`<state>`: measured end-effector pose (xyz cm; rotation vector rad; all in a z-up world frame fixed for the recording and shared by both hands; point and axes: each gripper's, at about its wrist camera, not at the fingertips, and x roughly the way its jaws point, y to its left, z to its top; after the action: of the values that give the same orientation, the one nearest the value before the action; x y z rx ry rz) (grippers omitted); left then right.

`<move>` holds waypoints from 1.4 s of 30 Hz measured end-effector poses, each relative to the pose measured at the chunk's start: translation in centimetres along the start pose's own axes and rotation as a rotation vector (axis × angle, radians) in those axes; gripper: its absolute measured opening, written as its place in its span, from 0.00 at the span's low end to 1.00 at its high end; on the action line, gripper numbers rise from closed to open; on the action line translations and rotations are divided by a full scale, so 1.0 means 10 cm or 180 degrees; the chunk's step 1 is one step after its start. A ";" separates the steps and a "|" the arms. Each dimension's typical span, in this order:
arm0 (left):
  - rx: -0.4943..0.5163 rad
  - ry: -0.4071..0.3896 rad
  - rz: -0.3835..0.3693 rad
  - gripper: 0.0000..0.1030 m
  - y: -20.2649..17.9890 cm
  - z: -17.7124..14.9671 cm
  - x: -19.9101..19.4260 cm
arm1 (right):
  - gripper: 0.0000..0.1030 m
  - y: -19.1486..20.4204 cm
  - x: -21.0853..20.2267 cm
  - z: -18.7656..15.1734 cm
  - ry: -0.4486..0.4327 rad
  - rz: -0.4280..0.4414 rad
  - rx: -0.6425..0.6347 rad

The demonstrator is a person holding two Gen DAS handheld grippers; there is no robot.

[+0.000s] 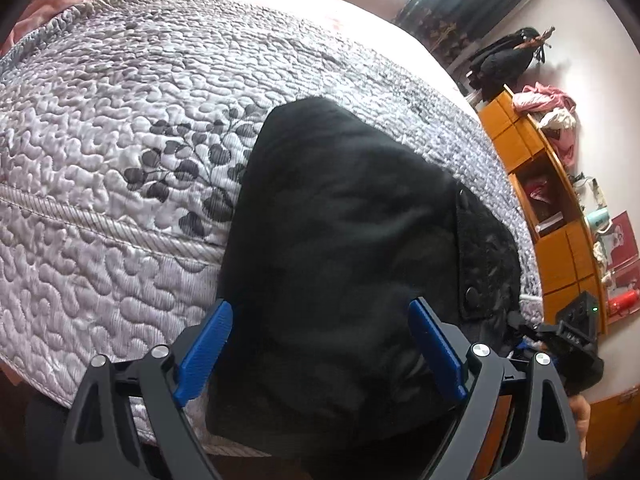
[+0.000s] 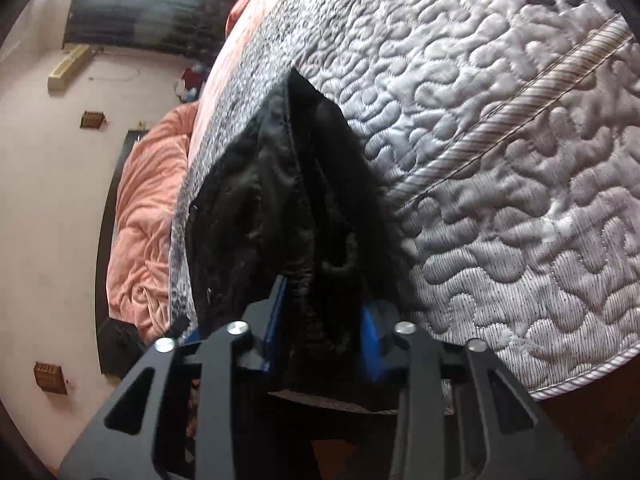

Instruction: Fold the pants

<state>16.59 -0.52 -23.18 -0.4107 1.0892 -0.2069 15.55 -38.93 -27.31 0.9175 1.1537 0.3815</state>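
Observation:
The black pants (image 1: 340, 248) lie in a bunched, folded heap on the grey quilted bedspread (image 1: 120, 140). A flap with a snap button (image 1: 472, 293) shows at their right side. My left gripper (image 1: 320, 316) is open, its blue fingers (image 1: 206, 350) spread wide over the near part of the pants, holding nothing. In the right wrist view the pants (image 2: 288, 184) run away along the bedspread (image 2: 500, 160). My right gripper (image 2: 324, 312) is shut on a thick fold of the black fabric at the near edge of the bed.
A peach blanket (image 2: 148, 208) lies at the far side of the bed. An orange wooden shelf unit (image 1: 552, 208) with clothes, bottles and a cup stands to the right. The other gripper's body (image 1: 568, 332) shows at the lower right. The bed edge (image 2: 580, 384) is near.

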 end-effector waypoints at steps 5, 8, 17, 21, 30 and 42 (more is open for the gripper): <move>0.0001 -0.0033 0.0010 0.88 0.03 -0.07 -0.08 | 0.26 0.11 -0.18 -0.11 -0.0104 -0.0095 -0.0044; 0.0016 0.0040 0.0044 0.88 0.05 -0.11 -0.01 | 0.27 -0.01 -0.04 -0.10 -0.0030 -0.0285 0.0007; 0.0102 0.0084 0.0064 0.90 0.03 -0.16 0.00 | 0.50 0.36 -0.39 0.09 -0.0451 -0.0396 -0.0336; 0.0197 0.0092 0.0188 0.90 -0.01 -0.21 0.08 | 0.50 0.65 -0.23 0.35 -0.0392 -0.0199 -0.0597; 0.0334 0.0156 0.0278 0.94 -0.05 -0.18 0.08 | 0.27 0.41 0.51 0.87 0.0020 -0.0234 -0.0294; -0.0184 0.0346 -0.0929 0.94 -0.06 1.18 0.37 | 0.40 0.36 0.50 1.11 -0.0072 0.0003 -0.0063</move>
<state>28.85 0.21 -21.25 -0.6161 1.1413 -0.4608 28.17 -38.04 -26.42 0.9031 1.1269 0.3819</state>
